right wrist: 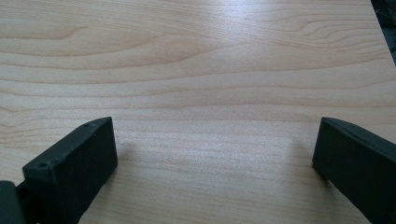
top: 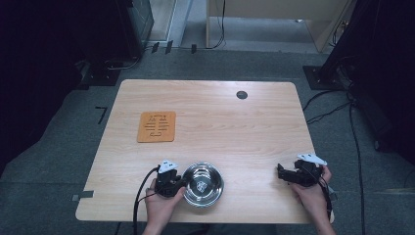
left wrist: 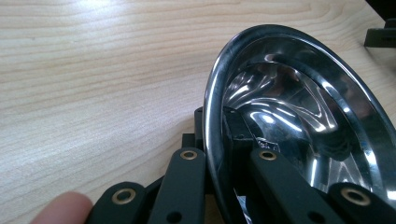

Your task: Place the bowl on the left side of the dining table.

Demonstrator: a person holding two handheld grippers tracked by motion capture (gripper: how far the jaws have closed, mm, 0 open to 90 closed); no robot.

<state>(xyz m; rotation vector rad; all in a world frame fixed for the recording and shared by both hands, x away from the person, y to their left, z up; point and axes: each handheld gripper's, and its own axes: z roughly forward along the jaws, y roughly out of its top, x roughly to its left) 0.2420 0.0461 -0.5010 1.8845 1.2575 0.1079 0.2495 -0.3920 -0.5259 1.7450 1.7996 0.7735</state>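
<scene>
**Left gripper clamps the rim of the steel bowl**

At the lower centre of the high view, a shiny steel bowl (top: 203,183) sits on the wooden table (top: 220,122), close to the near edge. The left gripper (top: 180,183) meets it from the left side, held in the person's left hand (top: 159,203). In the left gripper view the bowl's rim (left wrist: 211,112) runs between the two black jaws, one jaw outside the wall and the other inside the basin; the jaws are clenched on that rim.

The right gripper (top: 281,171) rests at the lower right of the high view, well apart from the bowl, held in the right hand (top: 311,193). In the right gripper view its jaws stand wide apart over bare wood, grasping nothing.

An orange mat (top: 156,127) lies in the upper left part of the tabletop, and a small dark round grommet (top: 241,94) sits near the far edge.
</scene>
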